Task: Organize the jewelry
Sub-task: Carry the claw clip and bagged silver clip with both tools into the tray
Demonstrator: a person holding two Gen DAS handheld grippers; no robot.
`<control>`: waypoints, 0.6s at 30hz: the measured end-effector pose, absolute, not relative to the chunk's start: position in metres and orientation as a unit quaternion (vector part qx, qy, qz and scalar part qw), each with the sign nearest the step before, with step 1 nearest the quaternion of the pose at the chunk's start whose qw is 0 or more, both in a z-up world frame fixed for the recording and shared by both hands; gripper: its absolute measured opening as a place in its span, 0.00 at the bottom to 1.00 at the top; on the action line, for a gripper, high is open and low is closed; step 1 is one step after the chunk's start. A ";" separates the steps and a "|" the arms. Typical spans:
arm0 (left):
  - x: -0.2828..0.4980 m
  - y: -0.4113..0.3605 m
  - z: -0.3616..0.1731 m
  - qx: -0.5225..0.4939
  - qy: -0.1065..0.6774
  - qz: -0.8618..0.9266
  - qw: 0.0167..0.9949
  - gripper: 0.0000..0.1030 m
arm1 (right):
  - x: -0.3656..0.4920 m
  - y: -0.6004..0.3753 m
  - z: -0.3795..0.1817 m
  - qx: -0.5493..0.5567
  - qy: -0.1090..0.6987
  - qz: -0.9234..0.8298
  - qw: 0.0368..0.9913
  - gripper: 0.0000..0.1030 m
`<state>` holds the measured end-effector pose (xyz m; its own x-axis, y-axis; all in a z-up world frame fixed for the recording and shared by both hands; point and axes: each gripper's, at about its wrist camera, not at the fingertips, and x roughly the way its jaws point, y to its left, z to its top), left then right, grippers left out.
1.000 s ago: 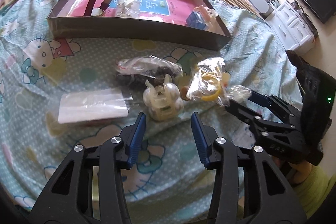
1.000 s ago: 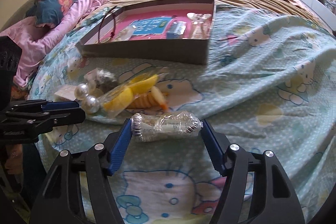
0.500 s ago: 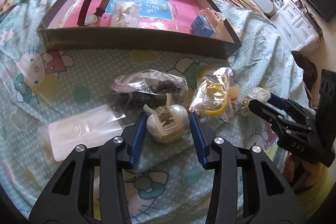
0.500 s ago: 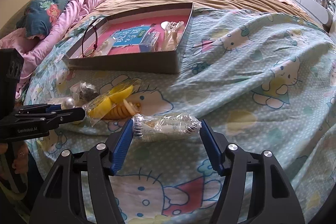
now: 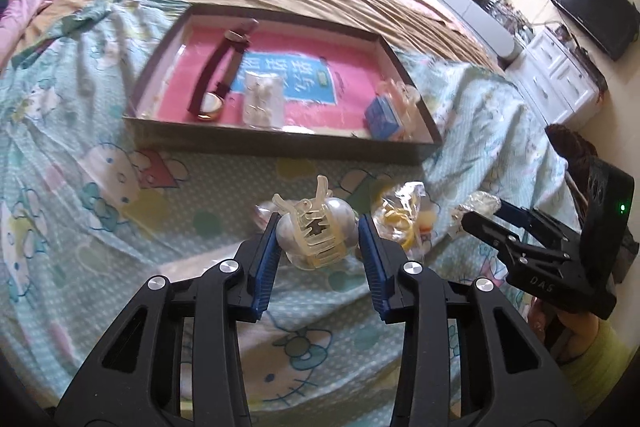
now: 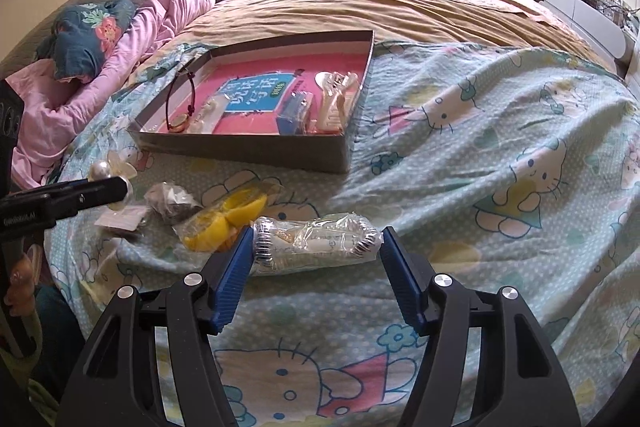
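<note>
- The pearl hair claw (image 5: 316,233) is clamped between the blue pads of the left tongs (image 5: 318,239), held above the bed sheet (image 5: 100,211) just below frame centre.
- The right tongs (image 6: 316,247) grip a clear-wrapped bracelet packet (image 6: 316,241) end to end, pads pressing both ends.
- From the claw, at two o'clock lies a bag of yellow pieces (image 5: 400,223), resting on the sheet; in the right view it sits at ten o'clock of the packet.
- A small dark bag (image 6: 172,201) and a flat white packet (image 6: 122,217) lie at nine o'clock of the yellow bag.
- At twelve o'clock stands the shallow box (image 5: 280,143), holding a strap watch (image 5: 218,83), an earring card (image 5: 262,99), a blue carton (image 5: 382,117) and a pale hair clip (image 6: 334,103).
</note>
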<state>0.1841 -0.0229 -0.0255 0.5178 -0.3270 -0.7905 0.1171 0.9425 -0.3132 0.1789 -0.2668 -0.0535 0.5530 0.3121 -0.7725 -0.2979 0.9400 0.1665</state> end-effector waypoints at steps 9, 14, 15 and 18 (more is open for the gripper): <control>0.179 0.003 -0.019 -0.109 0.465 -0.098 0.873 0.29 | 0.177 -0.249 -0.042 0.004 0.428 0.193 0.883 0.61; 0.176 0.019 -0.014 -0.114 0.456 -0.083 0.879 0.29 | 0.179 -0.232 -0.033 -0.003 0.419 0.210 0.884 0.61; 0.175 0.023 -0.012 -0.114 0.453 -0.079 0.881 0.29 | 0.179 -0.228 -0.031 -0.004 0.416 0.212 0.884 0.61; 0.174 0.031 -0.008 -0.115 0.446 -0.072 0.885 0.30 | 0.180 -0.219 -0.025 -0.008 0.410 0.221 0.885 0.61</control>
